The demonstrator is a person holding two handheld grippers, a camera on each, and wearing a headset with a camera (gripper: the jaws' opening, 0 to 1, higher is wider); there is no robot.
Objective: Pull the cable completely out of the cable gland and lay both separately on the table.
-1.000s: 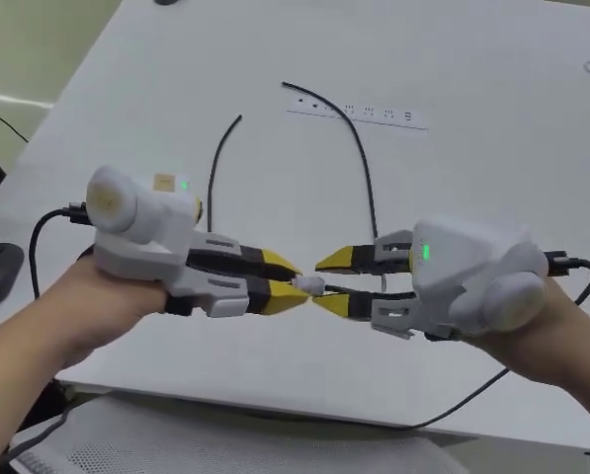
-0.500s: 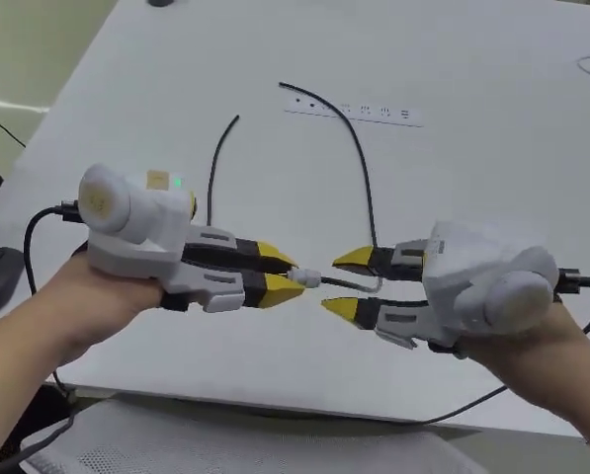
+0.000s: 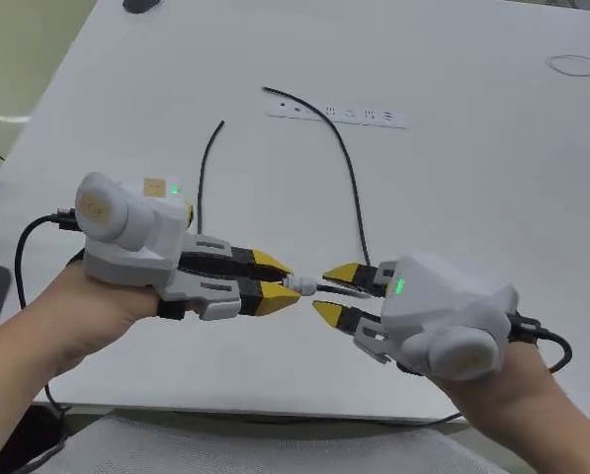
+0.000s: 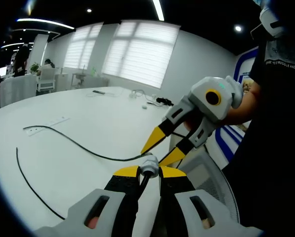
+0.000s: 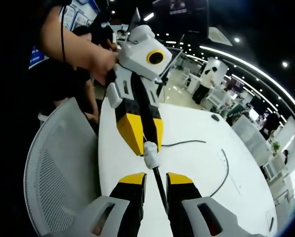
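Above the near edge of the table (image 3: 472, 178): left gripper (image 3: 285, 282) clamped on the white gland (image 3: 296, 284). Right gripper (image 3: 332, 292) faces it, jaws apart, black cable (image 3: 351, 188) passing between them. Cable still enters the gland, far end trailing toward the power strip (image 3: 339, 113).

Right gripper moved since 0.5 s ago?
Yes. Against the power strip, the right gripper has come leftward, toward the cable gland in the left gripper, and nearer the table's front edge.
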